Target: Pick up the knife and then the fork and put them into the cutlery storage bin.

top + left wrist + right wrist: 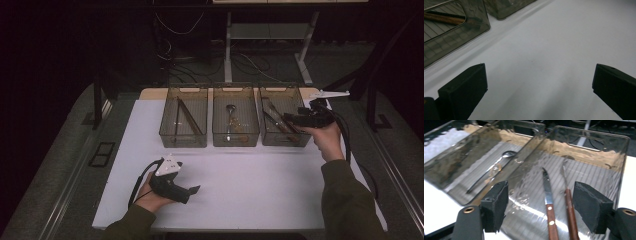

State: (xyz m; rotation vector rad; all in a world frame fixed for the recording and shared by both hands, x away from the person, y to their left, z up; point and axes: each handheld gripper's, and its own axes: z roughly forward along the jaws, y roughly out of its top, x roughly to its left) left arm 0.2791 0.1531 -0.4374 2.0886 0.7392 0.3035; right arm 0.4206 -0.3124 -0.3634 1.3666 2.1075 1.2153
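Three smoky clear bins stand in a row at the back of the white table [240, 190]. The right bin [280, 142] holds a wooden-handled knife [547, 195] and a second wooden-handled utensil [569, 205]. My right gripper [289, 118] hovers over this bin's near right side, open; in the right gripper view its jaws [541, 186] straddle both handles without touching them. A spoon [499, 165] lies in the middle bin [235, 141]. Low over the table's front left, my left gripper [195, 190] is open, with bare table between its jaws [540, 68].
The left bin [182, 142] holds long thin sticks [190, 116]. A bin wall [461, 32] with a brown handle [444, 18] behind it shows in the left gripper view. Cables and a desk frame [227, 45] lie on the floor beyond the table.
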